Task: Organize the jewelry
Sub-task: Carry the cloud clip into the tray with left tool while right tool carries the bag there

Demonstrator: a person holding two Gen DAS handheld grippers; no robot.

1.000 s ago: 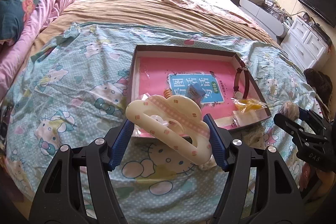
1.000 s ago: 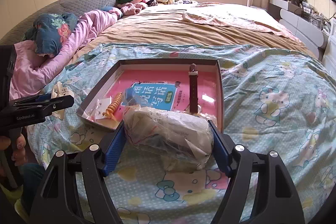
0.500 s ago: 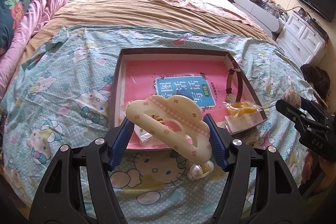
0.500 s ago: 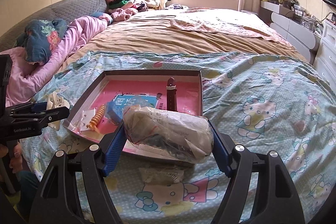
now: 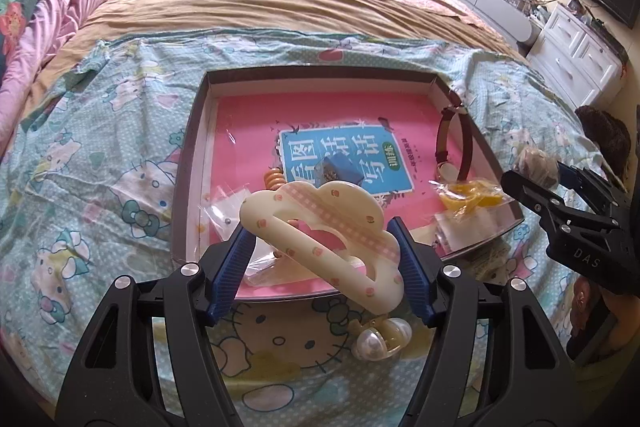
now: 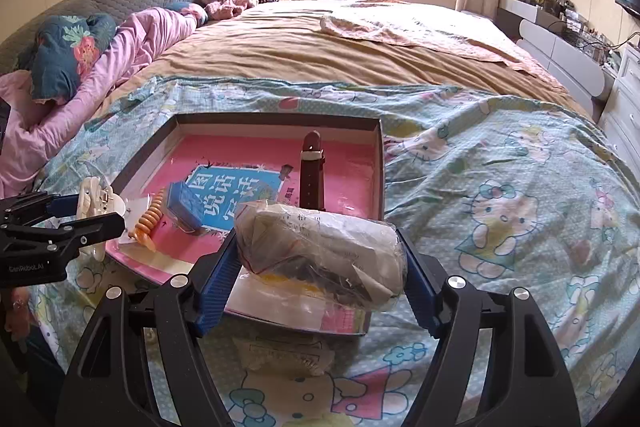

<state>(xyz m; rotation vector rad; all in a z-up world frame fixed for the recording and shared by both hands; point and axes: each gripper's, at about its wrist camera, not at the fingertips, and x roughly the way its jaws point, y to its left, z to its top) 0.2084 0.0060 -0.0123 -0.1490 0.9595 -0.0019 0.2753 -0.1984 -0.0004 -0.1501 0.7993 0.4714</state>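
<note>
My left gripper (image 5: 320, 271) is shut on a cream cloud-shaped hair claw (image 5: 324, 235) and holds it over the near edge of a shallow dark box (image 5: 320, 73) with a pink bottom. My right gripper (image 6: 318, 275) is shut on a crumpled clear plastic bag (image 6: 320, 247) above the box's near right corner (image 6: 378, 163). Inside the box lie a brown watch (image 6: 312, 171), an orange spiral hair tie (image 6: 150, 217), a small blue packet (image 6: 184, 207) and a yellow item in a clear bag (image 5: 470, 193). The right gripper shows in the left wrist view (image 5: 576, 223), the left one in the right wrist view (image 6: 60, 227).
The box lies on a Hello Kitty bedspread (image 6: 500, 195). A pearl hair clip (image 5: 380, 339) lies on it in front of the box. Another small plastic bag (image 6: 280, 355) lies below my right gripper. Pink bedding (image 6: 120, 47) is at the left, white drawers (image 5: 576, 59) at the right.
Both grippers have moved forward with their loads, from in front of the box to over its near edge. The pearl clip came into view under the left gripper.
</note>
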